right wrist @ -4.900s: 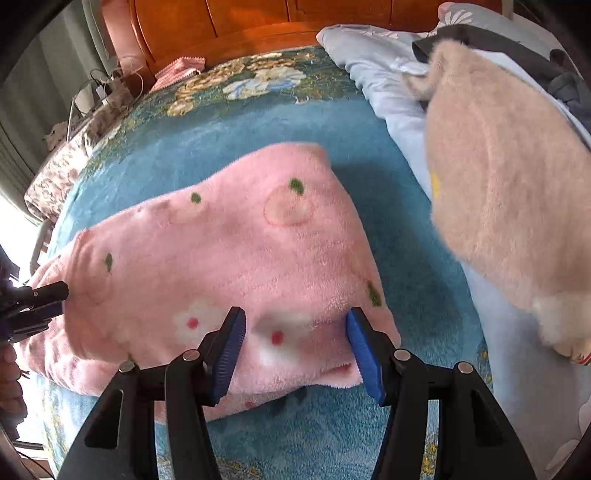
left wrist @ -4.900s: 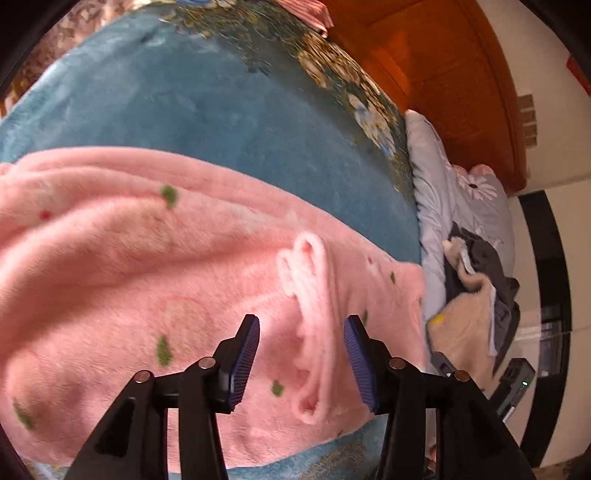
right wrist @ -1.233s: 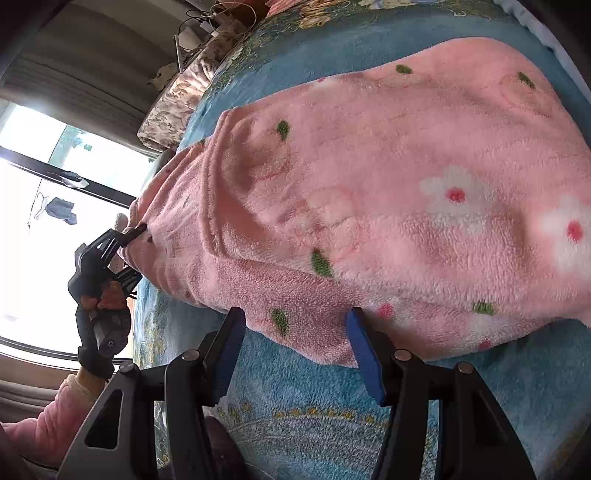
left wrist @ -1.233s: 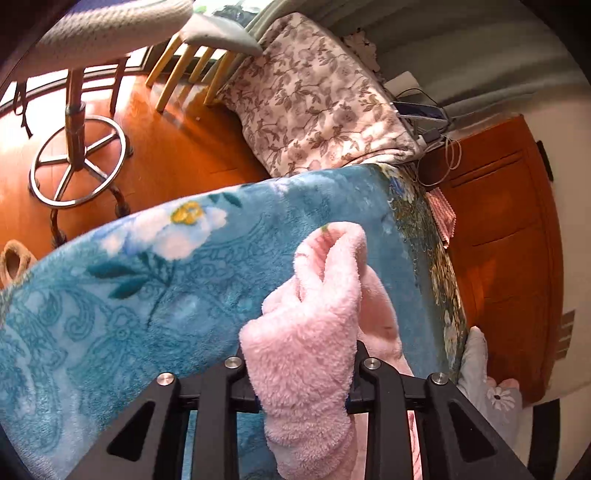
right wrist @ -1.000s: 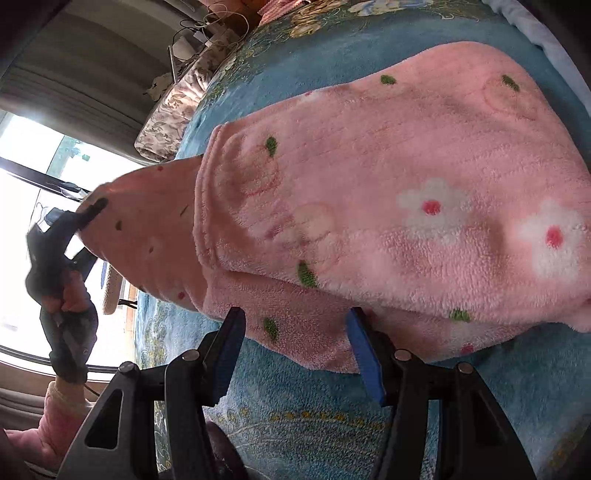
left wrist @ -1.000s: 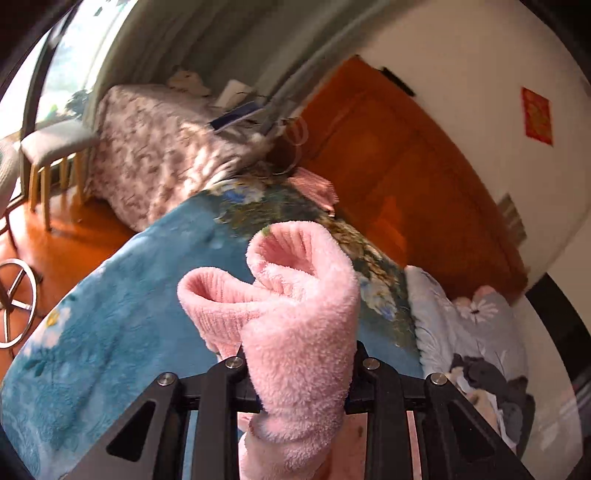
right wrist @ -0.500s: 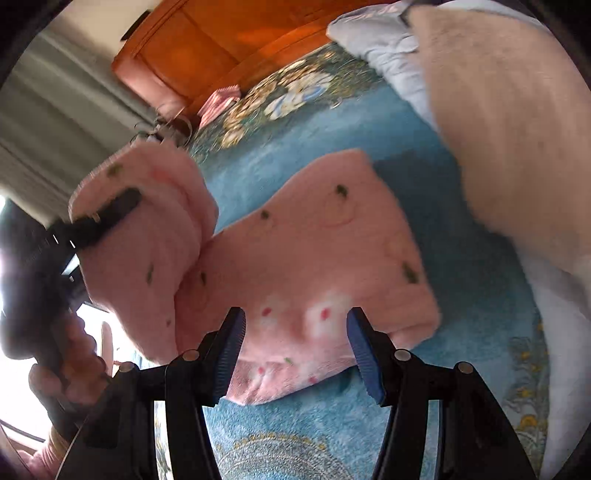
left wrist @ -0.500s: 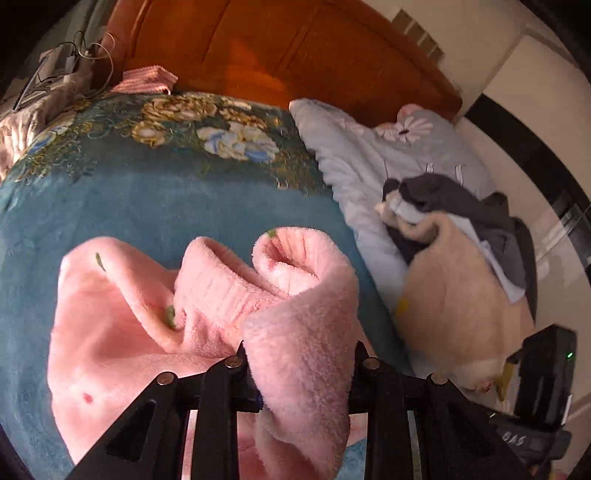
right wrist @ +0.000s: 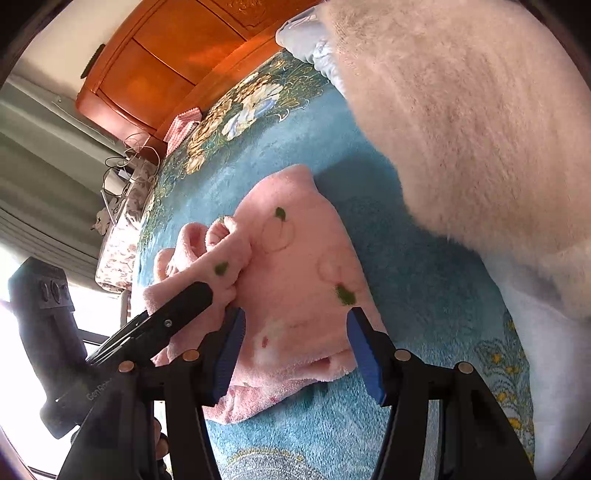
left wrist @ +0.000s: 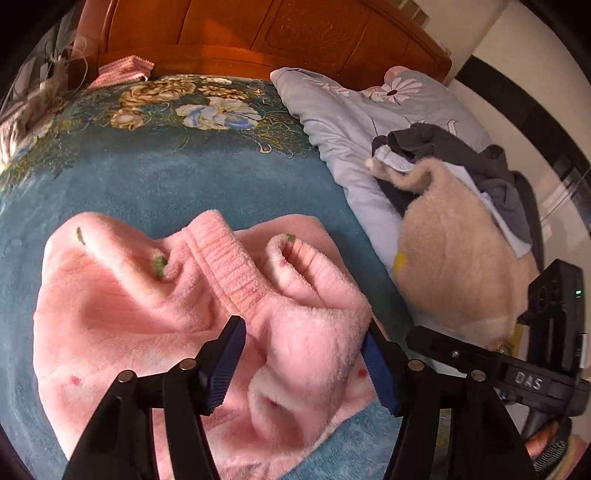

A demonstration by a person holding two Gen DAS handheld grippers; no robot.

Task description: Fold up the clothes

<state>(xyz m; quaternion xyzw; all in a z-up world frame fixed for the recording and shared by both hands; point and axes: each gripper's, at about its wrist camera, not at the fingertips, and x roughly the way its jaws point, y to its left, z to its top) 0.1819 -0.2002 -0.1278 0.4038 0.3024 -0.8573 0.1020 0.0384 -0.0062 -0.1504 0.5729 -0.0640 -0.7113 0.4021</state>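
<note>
Left gripper (left wrist: 303, 363) jaws just opened, fluffy pink garment (left wrist: 155, 317) bunched loose between them, lower centre. Right gripper (right wrist: 295, 350) open, hovering over its folded edge. Garment on plush teal blanket (left wrist: 155, 184); beige fuzzy garment (left wrist: 454, 251) right; glossy wood headboard (left wrist: 258, 33) top.

I'm reading "DAS" in pale letters on the black body of the right gripper (left wrist: 495, 363) where it is showing in my left wrist view. On the left gripper (right wrist: 201, 295), in my right wrist view, I'm making out "Gen", the rest being cut off.
</note>
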